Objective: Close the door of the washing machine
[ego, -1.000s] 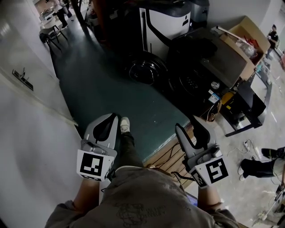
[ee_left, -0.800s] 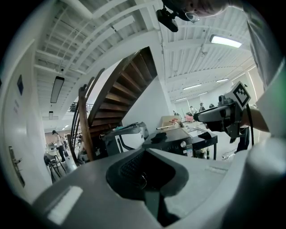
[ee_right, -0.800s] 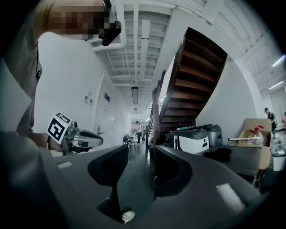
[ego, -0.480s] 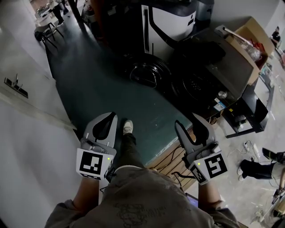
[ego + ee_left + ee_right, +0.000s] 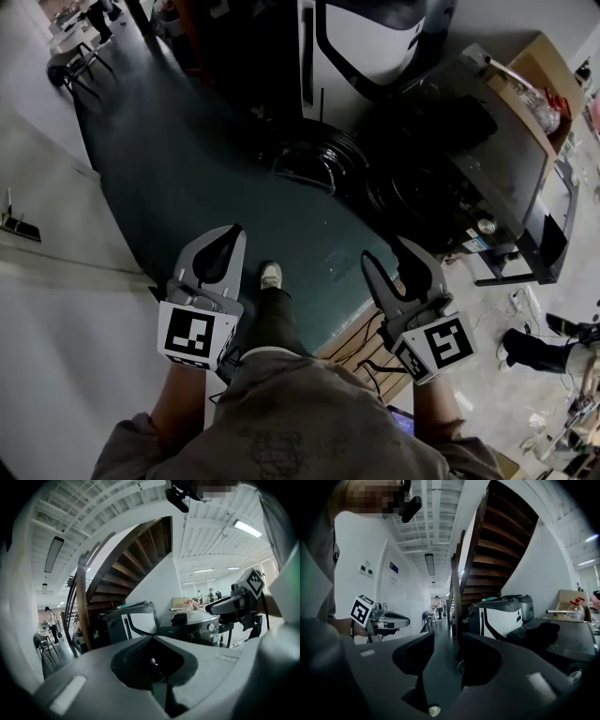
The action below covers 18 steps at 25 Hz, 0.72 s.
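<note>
Facing the washing machine [image 5: 412, 192] at one o'clock, you're mid-approach: left claw [image 5: 232, 232] clenched empty, right claw [image 5: 386, 251] released; next, swing its twelve-o'clock door [image 5: 314, 159] shut.

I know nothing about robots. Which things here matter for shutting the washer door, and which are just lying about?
For the job:
- washing machine
- its open round door
- left gripper, jaws together
- right gripper, jaws apart, empty

Just lying about:
- cardboard box
- white-and-black machine
- staircase
- cables on the floor
</note>
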Motion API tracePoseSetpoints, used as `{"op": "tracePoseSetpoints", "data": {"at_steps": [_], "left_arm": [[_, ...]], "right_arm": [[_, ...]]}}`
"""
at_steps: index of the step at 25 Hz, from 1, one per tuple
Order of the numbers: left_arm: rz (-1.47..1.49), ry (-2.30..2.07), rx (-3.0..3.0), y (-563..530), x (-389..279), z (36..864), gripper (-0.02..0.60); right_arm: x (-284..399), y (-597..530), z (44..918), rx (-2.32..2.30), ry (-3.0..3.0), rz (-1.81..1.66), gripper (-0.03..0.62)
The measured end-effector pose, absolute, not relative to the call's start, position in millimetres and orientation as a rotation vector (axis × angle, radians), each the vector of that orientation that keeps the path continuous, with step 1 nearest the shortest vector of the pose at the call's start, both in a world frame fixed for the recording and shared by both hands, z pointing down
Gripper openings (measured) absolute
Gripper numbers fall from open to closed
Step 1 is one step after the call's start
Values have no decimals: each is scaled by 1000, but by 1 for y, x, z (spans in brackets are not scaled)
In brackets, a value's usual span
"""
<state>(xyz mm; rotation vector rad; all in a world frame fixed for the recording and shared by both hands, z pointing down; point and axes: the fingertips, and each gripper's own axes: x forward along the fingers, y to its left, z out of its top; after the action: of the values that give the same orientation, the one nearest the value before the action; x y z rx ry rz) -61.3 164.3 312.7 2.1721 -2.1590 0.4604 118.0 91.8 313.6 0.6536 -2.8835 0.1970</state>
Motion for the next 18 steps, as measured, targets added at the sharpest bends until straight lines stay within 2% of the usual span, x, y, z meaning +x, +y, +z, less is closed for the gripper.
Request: {"op": "tracePoseSetpoints", "data": {"at_steps": [11, 18], "left_arm": [[544, -1977, 2213, 45, -190, 356, 112], [536, -1845, 2250, -15, -247, 371, 112]], "right_arm": [[-9, -15, 359, 744, -2726, 301, 207], [-71, -73, 378, 812, -2627, 379, 206]]}}
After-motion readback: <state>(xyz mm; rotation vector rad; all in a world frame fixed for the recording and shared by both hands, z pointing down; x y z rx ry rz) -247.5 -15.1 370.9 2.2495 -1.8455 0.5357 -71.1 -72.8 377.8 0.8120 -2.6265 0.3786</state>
